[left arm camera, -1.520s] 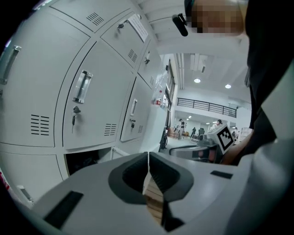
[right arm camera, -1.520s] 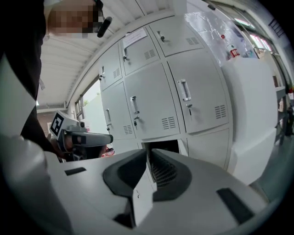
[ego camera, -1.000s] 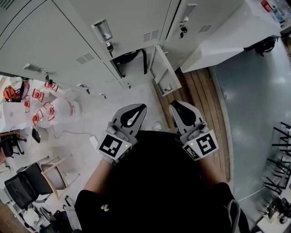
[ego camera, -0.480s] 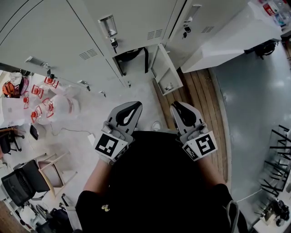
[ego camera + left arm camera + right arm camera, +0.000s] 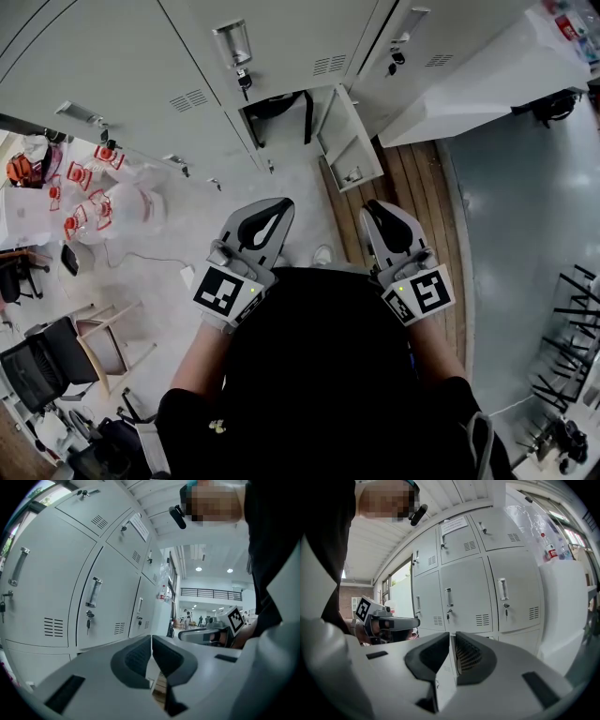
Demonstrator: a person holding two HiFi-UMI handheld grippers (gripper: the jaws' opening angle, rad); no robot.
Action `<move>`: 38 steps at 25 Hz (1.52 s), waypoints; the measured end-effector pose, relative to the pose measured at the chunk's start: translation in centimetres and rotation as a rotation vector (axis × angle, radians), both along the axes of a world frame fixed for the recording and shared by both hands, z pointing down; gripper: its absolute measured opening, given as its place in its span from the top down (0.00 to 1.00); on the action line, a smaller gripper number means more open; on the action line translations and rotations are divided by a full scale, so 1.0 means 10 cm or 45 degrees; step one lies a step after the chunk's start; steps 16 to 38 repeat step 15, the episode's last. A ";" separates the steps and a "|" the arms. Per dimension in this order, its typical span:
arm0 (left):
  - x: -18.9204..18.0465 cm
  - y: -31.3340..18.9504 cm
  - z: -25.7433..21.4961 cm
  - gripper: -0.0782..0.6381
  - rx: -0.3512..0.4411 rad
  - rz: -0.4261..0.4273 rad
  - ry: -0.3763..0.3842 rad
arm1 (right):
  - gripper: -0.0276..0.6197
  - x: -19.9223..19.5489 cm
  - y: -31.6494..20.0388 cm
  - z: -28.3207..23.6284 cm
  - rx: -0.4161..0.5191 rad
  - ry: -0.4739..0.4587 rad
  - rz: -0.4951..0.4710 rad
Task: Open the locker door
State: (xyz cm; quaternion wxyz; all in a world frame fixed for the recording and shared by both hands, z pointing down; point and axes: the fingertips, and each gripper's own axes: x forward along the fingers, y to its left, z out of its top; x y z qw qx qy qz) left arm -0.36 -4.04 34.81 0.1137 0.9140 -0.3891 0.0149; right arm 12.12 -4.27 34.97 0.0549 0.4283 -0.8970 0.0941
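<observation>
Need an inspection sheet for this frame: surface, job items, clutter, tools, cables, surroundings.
Surface: pale floor, wood-plank strip at right.
Job's things: locker bank; one low locker door stands open, dark item inside.
Clutter: red-and-white items by the lockers at left; chairs lower left.
Tools: left tool and right tool both shut, empty, clear of the lockers.
Cables: one thin cable on the floor at left.
Surroundings: white counter at right.
</observation>
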 end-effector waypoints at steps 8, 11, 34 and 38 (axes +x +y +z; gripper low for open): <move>0.01 -0.10 -0.07 0.86 0.021 -0.014 -0.013 | 0.88 0.00 -0.05 0.03 -0.009 -0.006 -0.014; 0.02 -0.11 -0.05 0.86 0.011 -0.019 -0.025 | 0.88 0.04 -0.07 0.04 -0.014 -0.005 -0.008; 0.04 -0.14 -0.02 0.86 0.005 -0.031 -0.037 | 0.88 0.09 -0.11 0.06 -0.025 -0.009 0.001; 0.04 -0.14 -0.02 0.86 0.005 -0.031 -0.037 | 0.88 0.09 -0.11 0.06 -0.025 -0.009 0.001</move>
